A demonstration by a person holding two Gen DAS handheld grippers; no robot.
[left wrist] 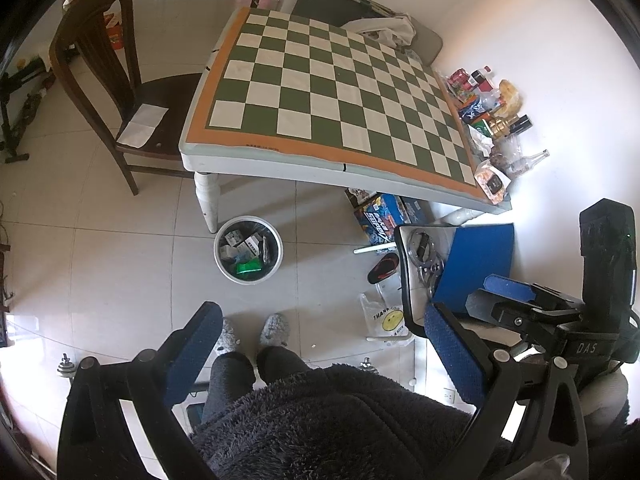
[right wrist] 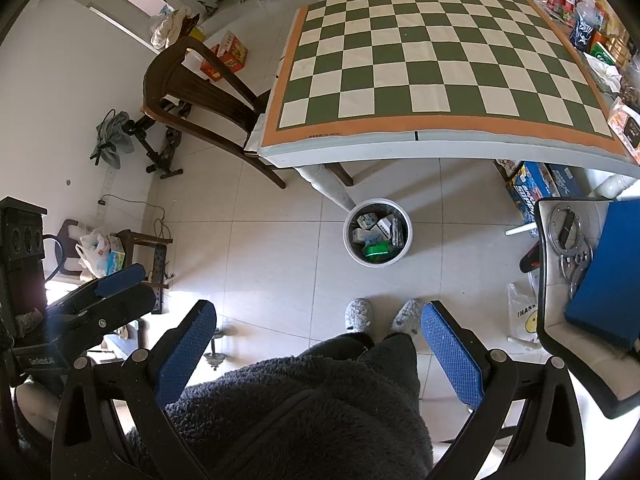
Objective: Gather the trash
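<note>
Both tongs are held low in front of the person's fluffy dark robe, each with its blue pads spread wide and nothing between them: the left tongs [left wrist: 324,356] and the right tongs [right wrist: 320,354] are empty. The white trash bin [left wrist: 248,249] stands on the floor tiles ahead of both, just beyond the grey slippers [left wrist: 256,330] and beside the counter's leg. It already holds small white cartons, crumpled clear plastic, something dark, and a green wrapper [left wrist: 248,267]; it looks perhaps half full.

The checkered counter [left wrist: 320,92] is bare except along its far-right edge, ahead and to the right of the tongs, where packets, bottles and wrappers [left wrist: 486,120] lie piled. I cannot tell which of these count as trash. The next reach probably suits the right tongs: go for a loose outer wrapper first, grip it near its middle, and avoid knocking the glass bottle [left wrist: 534,158] at the edge.
</note>
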